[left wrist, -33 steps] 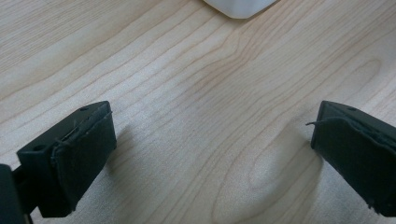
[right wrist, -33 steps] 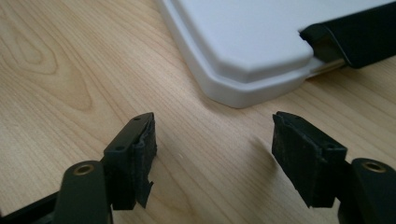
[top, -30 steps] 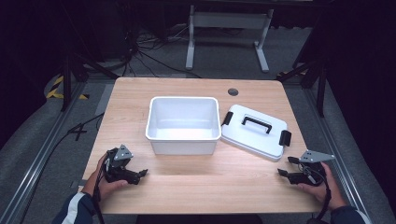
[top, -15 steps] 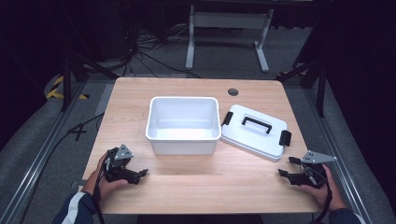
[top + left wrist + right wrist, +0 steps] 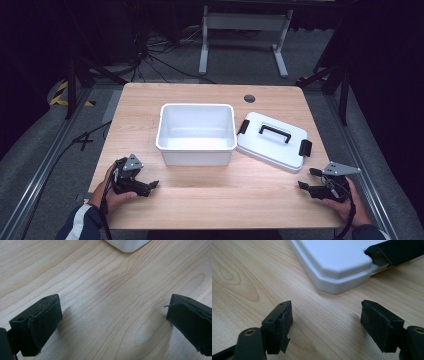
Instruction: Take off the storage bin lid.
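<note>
Near lid, right tool wide, empty

no legible text, label, brand, number or sign is found on any surface in the three views. the white bin, its lid and the wooden table carry no markings. the yellow-and-black striped marking on the floor at the left of the high view bears no characters.
</note>
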`<state>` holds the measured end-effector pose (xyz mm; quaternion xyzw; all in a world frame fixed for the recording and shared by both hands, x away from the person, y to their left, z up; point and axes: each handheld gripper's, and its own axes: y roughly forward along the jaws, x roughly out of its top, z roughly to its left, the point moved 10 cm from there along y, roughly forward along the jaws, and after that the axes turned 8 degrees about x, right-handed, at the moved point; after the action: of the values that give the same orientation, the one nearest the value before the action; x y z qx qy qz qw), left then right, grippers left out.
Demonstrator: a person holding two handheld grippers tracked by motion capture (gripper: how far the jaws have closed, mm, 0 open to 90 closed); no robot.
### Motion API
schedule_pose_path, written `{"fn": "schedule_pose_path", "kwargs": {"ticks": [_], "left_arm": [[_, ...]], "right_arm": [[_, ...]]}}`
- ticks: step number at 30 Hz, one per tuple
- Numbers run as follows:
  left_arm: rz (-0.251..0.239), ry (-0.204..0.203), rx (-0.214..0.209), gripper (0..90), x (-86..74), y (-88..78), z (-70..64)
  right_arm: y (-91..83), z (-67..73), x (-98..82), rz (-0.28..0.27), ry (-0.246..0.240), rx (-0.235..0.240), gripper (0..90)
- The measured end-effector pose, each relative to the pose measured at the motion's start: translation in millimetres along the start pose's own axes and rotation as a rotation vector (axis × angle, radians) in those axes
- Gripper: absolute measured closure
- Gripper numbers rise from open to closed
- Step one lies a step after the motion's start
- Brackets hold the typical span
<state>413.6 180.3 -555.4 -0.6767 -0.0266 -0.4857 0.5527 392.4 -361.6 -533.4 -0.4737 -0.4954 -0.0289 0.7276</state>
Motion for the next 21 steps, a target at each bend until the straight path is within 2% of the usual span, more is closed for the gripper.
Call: {"fn": "schedule_pose_path", "kwargs": {"ticks": [21], "left_arm": [[0.006, 0.001, -0.003, 0.4, -0.2, -0.3, -0.1]], "right_arm": [[0.0, -0.2, 0.1, -0.001, -0.001, 0.0, 25.8]]}}
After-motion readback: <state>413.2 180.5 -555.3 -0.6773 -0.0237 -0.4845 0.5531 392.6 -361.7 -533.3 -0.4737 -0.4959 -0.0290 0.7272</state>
